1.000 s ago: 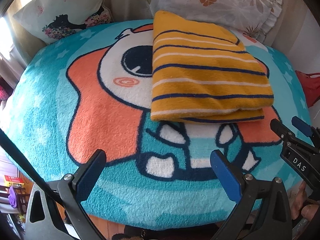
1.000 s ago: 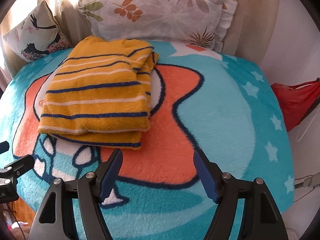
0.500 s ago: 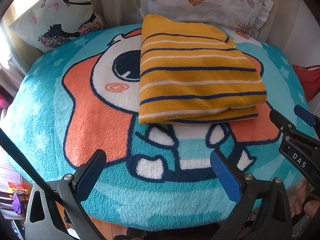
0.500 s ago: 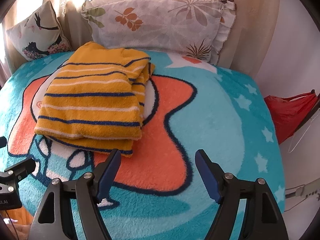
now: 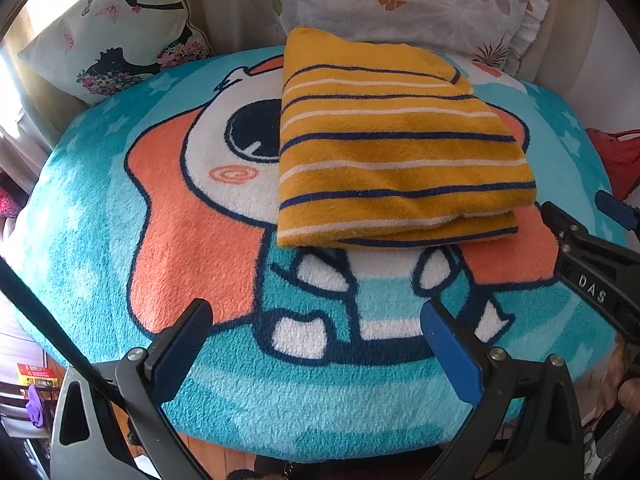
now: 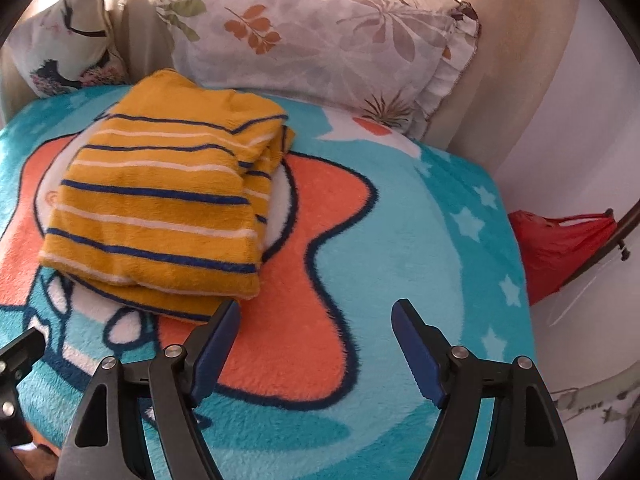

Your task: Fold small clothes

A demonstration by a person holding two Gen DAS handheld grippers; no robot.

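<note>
**Both tongs wide and empty, folded garment on the blanket**

Both tongs stood wide apart and held nothing. From its own camera, the left gripper (image 5: 316,342) hung over the near edge of the blanket (image 5: 100,248), its blue-padded fingers (image 5: 182,346) spread well clear of each other above the teal and white part of the cartoon print. The right gripper (image 6: 316,344) was likewise spread, over the orange star shape toward the near edge; its left finger (image 6: 214,346) sat just beside the near right corner of the garment, though whether it touched the cloth could not be told. In the left camera the right gripper also showed as a black arm at the right edge of the blanket, just beside the garment's right side.

The striped garment (image 5: 396,140), mustard yellow with navy and white bands, lay folded into a thick, roughly square stack toward the far middle of the blanket, its layered edges facing the near side and the right. It covered part of the white cartoon face with the big dark eye.

Behind the blanket's far edge a leaf-print pillow (image 6: 320,36) leaned upright, and a bird-print cushion (image 5: 112,28) stood at the far left corner. A red bag (image 6: 560,244) hung off the right side, apart from the blanket.
</note>
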